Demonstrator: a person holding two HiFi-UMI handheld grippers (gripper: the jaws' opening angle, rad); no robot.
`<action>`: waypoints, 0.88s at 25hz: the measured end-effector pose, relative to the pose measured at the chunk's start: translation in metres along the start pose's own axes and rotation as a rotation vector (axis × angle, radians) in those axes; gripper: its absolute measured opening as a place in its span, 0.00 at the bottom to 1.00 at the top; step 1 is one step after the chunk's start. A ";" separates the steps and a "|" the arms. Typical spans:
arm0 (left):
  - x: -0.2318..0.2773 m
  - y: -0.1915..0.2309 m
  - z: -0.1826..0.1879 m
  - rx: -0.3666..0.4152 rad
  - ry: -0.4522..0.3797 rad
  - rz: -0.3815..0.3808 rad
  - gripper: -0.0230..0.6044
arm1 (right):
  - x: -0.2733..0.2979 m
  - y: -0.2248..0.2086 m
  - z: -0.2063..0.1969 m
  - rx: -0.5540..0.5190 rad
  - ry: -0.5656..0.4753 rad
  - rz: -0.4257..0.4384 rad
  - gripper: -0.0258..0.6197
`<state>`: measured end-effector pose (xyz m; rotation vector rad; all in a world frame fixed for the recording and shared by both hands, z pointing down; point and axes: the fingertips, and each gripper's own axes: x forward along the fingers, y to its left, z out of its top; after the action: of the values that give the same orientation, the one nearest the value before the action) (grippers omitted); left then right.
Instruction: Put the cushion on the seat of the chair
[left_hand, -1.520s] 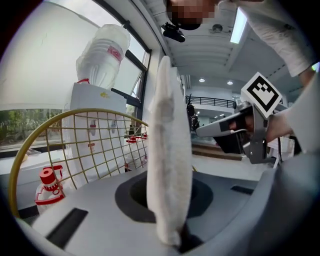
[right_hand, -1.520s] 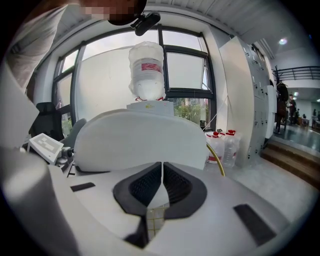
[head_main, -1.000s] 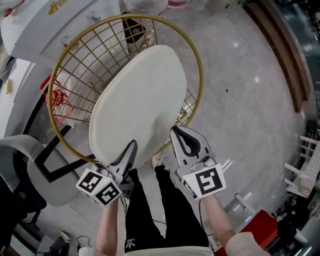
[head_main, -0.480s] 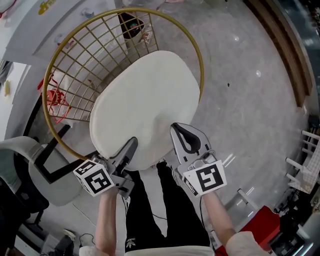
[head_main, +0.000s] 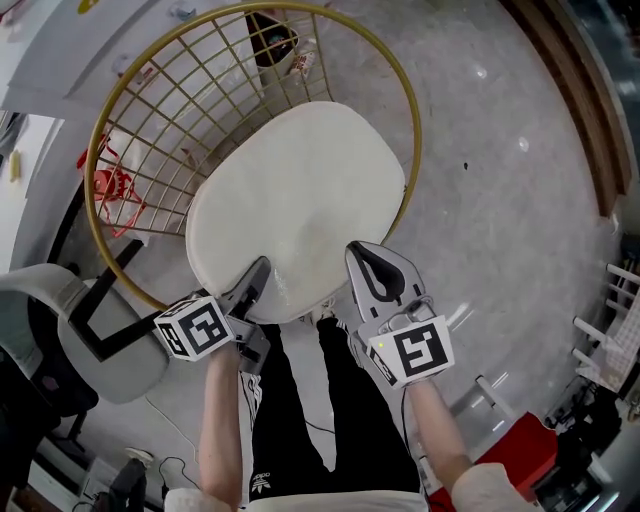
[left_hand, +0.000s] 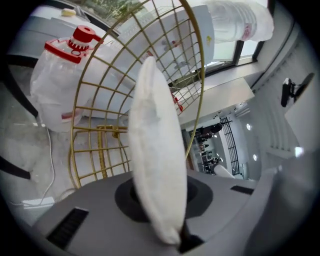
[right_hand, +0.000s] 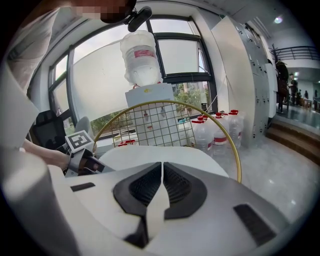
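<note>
Head view: cushion (head_main: 295, 205) sits inside chair (head_main: 130, 120) rim, long axis running chair front to wire back. L gripper (head_main: 257, 278) and R gripper (head_main: 358, 262) both pinch its front edge, jaws narrow; cushion extends ahead of fingers. Seat contact unclear.
</note>
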<state>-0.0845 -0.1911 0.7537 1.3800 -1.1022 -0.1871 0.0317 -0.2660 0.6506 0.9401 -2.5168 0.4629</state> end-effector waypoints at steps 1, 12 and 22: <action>0.003 0.006 -0.002 -0.021 0.005 0.010 0.12 | 0.002 0.001 -0.002 0.000 0.005 0.002 0.07; 0.022 0.042 -0.012 -0.116 0.020 0.071 0.12 | 0.051 0.041 -0.030 -0.129 0.118 0.110 0.08; 0.034 0.063 -0.018 -0.150 0.012 0.108 0.13 | 0.105 0.088 -0.054 -0.159 0.155 0.190 0.08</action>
<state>-0.0846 -0.1858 0.8274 1.1837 -1.1269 -0.1794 -0.0857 -0.2362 0.7333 0.5855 -2.4684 0.3702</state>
